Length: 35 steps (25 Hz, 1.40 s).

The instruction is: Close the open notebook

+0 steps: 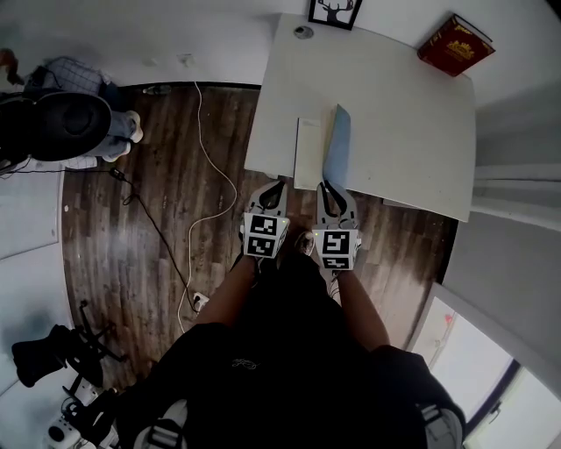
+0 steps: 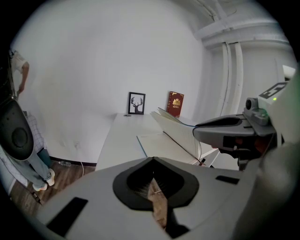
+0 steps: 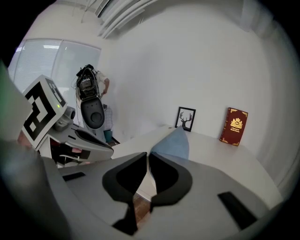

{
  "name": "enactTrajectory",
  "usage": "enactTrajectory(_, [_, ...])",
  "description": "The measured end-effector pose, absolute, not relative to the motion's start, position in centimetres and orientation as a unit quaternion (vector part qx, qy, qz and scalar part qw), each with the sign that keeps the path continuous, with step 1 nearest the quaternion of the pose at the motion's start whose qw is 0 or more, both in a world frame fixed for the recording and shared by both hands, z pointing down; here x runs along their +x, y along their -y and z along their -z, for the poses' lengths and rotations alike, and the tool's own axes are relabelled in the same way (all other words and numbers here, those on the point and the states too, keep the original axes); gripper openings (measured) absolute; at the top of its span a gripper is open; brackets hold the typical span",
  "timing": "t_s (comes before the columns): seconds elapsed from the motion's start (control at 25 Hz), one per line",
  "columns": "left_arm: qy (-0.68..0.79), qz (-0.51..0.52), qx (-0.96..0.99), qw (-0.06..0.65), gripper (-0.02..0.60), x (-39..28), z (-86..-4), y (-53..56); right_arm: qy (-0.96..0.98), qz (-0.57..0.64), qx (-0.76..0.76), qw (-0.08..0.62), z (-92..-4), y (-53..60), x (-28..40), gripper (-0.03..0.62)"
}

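The notebook lies at the near edge of the white table [image 1: 403, 131]. Its white page [image 1: 308, 149] is flat and its blue cover [image 1: 340, 140] stands raised, leaning left over the page. My right gripper [image 1: 326, 188] is at the cover's near end; in the right gripper view its jaws [image 3: 147, 157] are almost together with the blue cover [image 3: 174, 143] rising from their tips. My left gripper [image 1: 273, 191] hangs just short of the table edge, left of the notebook, shut and empty [image 2: 152, 161]. The left gripper view shows the flat page [image 2: 157, 143] and the raised leaves [image 2: 176, 127].
A red book [image 1: 454, 44] and a framed deer picture [image 1: 335, 12] stand at the table's far side, with a small round object [image 1: 303, 32] beside the frame. A white cable [image 1: 206, 175] trails over the wooden floor on the left. A black chair [image 1: 61, 123] is at far left.
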<state>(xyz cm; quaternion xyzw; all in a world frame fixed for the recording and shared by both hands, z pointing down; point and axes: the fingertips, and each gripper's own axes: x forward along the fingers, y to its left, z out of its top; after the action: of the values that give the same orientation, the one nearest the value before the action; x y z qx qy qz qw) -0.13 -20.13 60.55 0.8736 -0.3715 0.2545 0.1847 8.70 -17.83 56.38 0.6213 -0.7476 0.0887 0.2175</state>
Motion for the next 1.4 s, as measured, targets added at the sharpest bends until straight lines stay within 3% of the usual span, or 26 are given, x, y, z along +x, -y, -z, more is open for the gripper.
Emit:
enactTrajectory(1.0, [0.396, -0.265, 0.856, 0.199, 0.002, -4.8, -61.2, 21.1, 0.777, -0.11, 0.503, 0.363, -63.3, 19.3, 3.7, 0.046])
enactTrajectory(1.4, [0.391, -0.269, 0.859, 0.192, 0.002, -5.7, -60.7, 21.4, 0.774, -0.134, 0.482, 0.388, -64.6, 20.3, 2.4, 0.046])
